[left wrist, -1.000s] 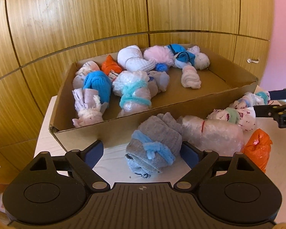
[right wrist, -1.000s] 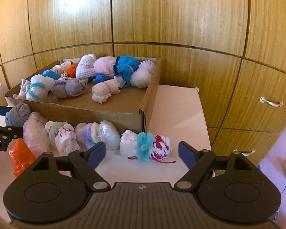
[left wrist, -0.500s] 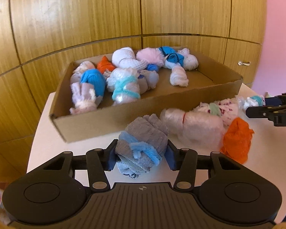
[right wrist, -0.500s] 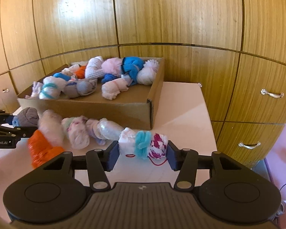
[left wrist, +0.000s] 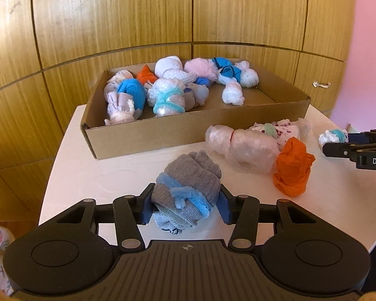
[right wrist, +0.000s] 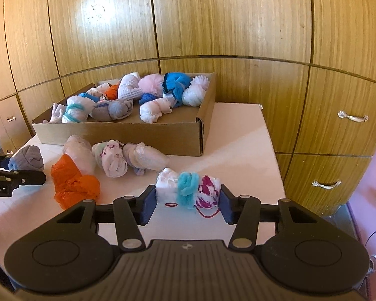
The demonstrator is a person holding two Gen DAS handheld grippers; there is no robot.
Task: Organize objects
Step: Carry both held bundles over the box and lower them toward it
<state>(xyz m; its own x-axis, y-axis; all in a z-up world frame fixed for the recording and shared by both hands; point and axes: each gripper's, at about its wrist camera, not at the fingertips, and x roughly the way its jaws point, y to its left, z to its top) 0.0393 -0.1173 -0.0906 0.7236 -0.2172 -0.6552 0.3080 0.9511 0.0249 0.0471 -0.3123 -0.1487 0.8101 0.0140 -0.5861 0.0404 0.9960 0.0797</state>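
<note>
My left gripper [left wrist: 185, 207] is shut on a grey sock bundle tied with blue [left wrist: 188, 190] and holds it above the white table [left wrist: 100, 175]. My right gripper [right wrist: 186, 200] is shut on a white and magenta bundle tied with turquoise [right wrist: 188, 186], also lifted. A cardboard box [left wrist: 150, 135] behind holds several rolled bundles. On the table stay an orange bundle [left wrist: 292, 169], a clear-wrapped bundle [left wrist: 240, 145] and a white speckled bundle [left wrist: 283, 131]. The box [right wrist: 143, 135] and the orange bundle [right wrist: 72, 180] show in the right wrist view too.
Wooden cupboard doors [right wrist: 213, 25] stand behind the table, drawers with metal handles [right wrist: 353, 118] to the right. The table's right edge [right wrist: 275, 155] is close to my right gripper. The right part of the box floor [left wrist: 263, 95] is bare cardboard.
Both grippers closed from open onto their bundles, then lifted and drew back from the box. The bundles left on the table kept their places.
</note>
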